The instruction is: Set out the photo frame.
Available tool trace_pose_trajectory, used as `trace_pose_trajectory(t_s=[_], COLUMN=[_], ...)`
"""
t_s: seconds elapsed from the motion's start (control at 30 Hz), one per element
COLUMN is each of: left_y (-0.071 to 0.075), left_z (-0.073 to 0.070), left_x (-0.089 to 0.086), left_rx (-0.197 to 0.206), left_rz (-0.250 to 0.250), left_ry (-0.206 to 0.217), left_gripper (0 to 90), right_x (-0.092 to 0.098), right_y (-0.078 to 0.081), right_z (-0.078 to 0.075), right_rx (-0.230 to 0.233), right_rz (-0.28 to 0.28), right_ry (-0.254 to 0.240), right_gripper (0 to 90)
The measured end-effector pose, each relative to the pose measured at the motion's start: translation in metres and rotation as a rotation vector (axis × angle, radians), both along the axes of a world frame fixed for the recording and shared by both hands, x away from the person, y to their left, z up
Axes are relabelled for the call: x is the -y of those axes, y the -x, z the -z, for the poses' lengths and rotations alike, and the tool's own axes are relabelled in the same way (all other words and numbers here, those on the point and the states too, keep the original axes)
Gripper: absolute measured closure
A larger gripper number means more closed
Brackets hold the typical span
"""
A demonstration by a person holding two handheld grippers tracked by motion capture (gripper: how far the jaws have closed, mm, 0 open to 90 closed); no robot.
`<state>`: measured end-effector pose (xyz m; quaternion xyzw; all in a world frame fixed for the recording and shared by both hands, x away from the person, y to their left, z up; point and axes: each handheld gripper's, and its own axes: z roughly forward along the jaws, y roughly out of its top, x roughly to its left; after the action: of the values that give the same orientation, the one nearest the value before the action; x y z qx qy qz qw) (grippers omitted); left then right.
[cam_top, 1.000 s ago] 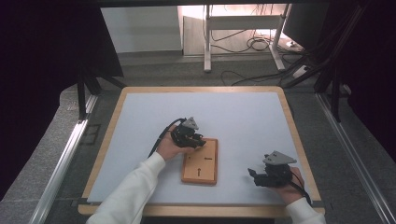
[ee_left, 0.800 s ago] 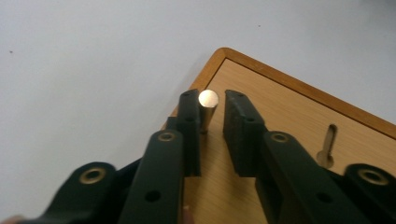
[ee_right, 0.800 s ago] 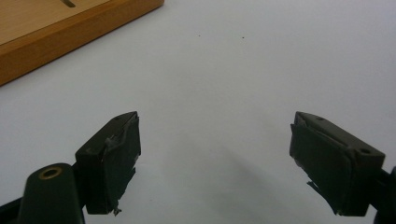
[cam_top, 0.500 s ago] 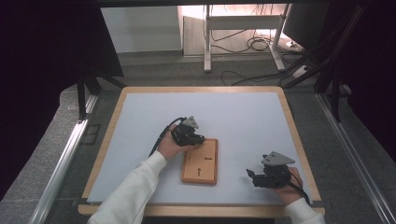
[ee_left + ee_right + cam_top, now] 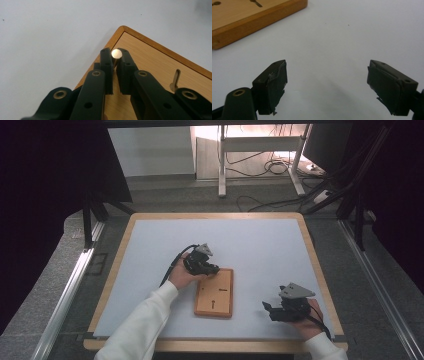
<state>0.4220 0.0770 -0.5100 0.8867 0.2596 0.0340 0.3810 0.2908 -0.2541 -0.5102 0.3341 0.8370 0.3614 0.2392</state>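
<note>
Metal peg (image 5: pixel 116 53) at the wooden board's (image 5: pixel 215 292) upper-left corner was clamped by the left gripper (image 5: pixel 114 56), whose jaws had just closed; right gripper (image 5: pixel 327 75) stood released at lower right, unobstructed.

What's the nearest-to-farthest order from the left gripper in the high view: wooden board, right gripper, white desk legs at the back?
1. Wooden board: under the left gripper, whose tips are at its top left corner.
2. Right gripper: lower right, on the table's near edge.
3. White desk legs: beyond the table's far edge, on the floor.
</note>
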Motion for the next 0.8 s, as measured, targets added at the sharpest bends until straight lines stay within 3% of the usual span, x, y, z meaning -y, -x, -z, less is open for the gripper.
trace_pose_trajectory(t_s=[0.17,0.37,0.63,0.8], left_y=[-0.001,-0.003,-0.006,-0.010], left_z=[0.000,0.001,0.000,0.001], left_x=[-0.001,-0.002,-0.003,-0.005], left_rx=[-0.014,-0.029,-0.047,-0.074], left_rz=[0.003,0.010,0.013,0.018], left_ry=[0.007,0.018,0.018,0.037], left_gripper=[84.4,84.1,84.1,83.7], right_x=[-0.014,-0.030,-0.046,-0.055], right_y=[0.009,0.015,0.018,0.020], right_z=[-0.004,-0.005,-0.001,-0.002], right_rx=[0.021,0.034,0.018,0.023], right_rz=[-0.077,-0.130,-0.178,-0.176], right_ry=[0.003,0.001,0.019,0.026], right_gripper=[16.3,15.6,14.9,13.1])
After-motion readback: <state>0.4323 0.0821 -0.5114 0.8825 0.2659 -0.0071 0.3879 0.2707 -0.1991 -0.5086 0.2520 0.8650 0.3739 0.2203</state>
